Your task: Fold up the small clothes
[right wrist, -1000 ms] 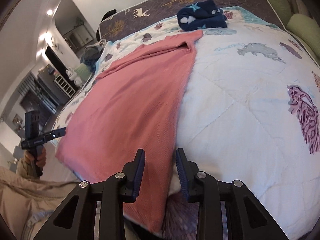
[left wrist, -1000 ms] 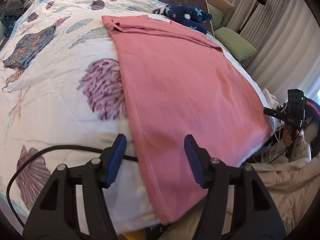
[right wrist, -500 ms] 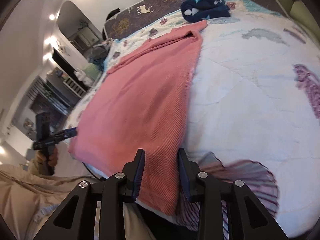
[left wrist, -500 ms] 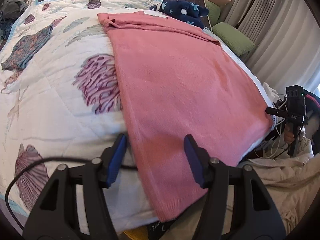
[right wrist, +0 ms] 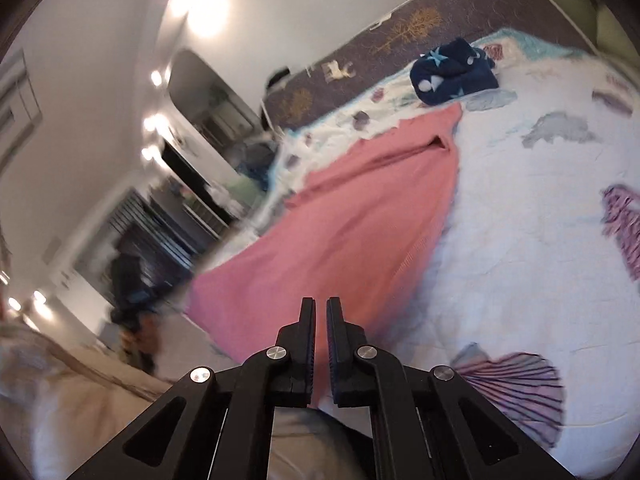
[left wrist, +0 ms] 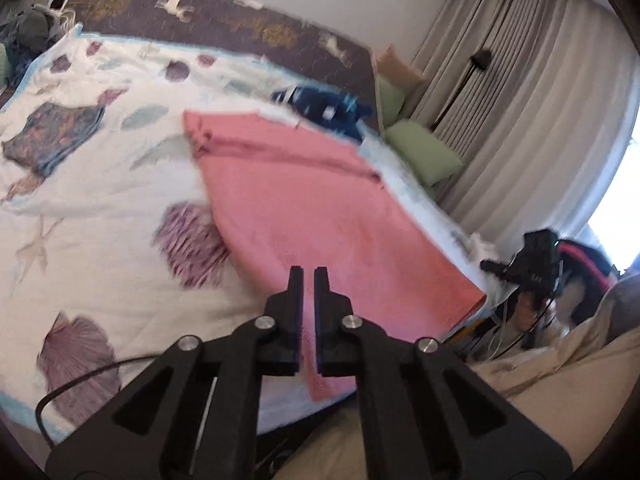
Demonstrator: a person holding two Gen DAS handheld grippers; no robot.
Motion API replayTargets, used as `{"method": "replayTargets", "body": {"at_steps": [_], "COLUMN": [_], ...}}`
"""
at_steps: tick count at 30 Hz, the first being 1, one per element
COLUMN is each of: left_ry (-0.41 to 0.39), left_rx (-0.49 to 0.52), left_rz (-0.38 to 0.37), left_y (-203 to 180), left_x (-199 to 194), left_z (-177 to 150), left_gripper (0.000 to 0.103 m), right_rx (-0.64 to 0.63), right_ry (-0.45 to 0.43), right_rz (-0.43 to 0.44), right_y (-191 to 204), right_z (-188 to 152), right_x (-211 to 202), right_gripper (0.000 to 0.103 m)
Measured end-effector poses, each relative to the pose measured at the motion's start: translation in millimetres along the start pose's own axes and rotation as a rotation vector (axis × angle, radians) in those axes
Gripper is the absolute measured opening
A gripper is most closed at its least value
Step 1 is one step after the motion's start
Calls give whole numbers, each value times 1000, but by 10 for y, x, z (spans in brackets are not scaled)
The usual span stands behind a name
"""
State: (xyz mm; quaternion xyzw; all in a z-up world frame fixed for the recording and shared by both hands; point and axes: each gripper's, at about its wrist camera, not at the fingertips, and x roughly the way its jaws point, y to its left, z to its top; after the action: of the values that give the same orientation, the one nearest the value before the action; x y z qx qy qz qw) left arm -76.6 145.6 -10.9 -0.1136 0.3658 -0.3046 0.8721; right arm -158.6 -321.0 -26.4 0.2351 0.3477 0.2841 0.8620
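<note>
The bed (left wrist: pixel 100 240) was covered by a white quilt (right wrist: pixel 520 220) printed with shells, a starfish and coral, bordered in pale blue. A dark headboard cover (left wrist: pixel 240 32) with deer and tree motifs ran along its far end. A pink garment (left wrist: pixel 320 216) lay spread flat on the quilt, reaching the near edge. A navy star-patterned garment (right wrist: pixel 452 72) lay bunched beyond the pink garment's far end. A folded blue patterned cloth (left wrist: pixel 56 136) lay apart on the quilt. Green pillows (left wrist: pixel 424 152) lay beside the bed.
</note>
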Motion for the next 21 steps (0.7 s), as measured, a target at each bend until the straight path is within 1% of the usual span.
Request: {"method": "replayTargets", "body": {"at_steps": [1, 3, 4, 5, 7, 9, 10, 11, 13, 15, 18, 19, 21], "left_ry": [36, 94, 119, 136, 178, 199, 206, 208, 229, 235, 241, 243, 253], "left_rx": [-24, -68, -90, -101, -108, -89, -68, -56, -38, -32, -34, -33, -40], "left_rz": [22, 59, 89, 111, 133, 135, 135, 137, 147, 148, 117, 106, 80], "left_y": [62, 184, 242, 278, 326, 294, 267, 246, 227, 207, 222, 226, 241], "left_x": [64, 185, 248, 285, 380, 422, 440, 455, 494, 483, 457, 464, 527], "left_z": [-71, -194, -253, -285, -358, -384, -401, -404, -412, -436, -464, -472, -466], "left_gripper": [6, 19, 33, 44, 50, 55, 59, 61, 61, 61, 60, 57, 45], "right_rx": [4, 45, 70, 99, 136, 143, 141, 138, 136, 134, 151, 161, 168], "right_ry": [18, 58, 76, 95, 121, 130, 130, 133, 148, 158, 159, 160, 167], "right_rz": [-24, -83, -111, -142, -182, -178, -169, -158, -142, -150, -136, -126, -106], "right_y": [-22, -152, -229, -310, -418, -437, -430, -422, -408, -404, -430, -456, -503], "right_z": [-22, -103, -140, -180, -237, -266, -267, -268, -289, -302, -326, -318, -304], "right_x": [27, 87, 115, 148, 186, 193, 187, 180, 182, 193, 181, 197, 235], "right_gripper": [8, 10, 17, 27, 35, 39, 44, 53, 60, 60, 60, 60, 60]}}
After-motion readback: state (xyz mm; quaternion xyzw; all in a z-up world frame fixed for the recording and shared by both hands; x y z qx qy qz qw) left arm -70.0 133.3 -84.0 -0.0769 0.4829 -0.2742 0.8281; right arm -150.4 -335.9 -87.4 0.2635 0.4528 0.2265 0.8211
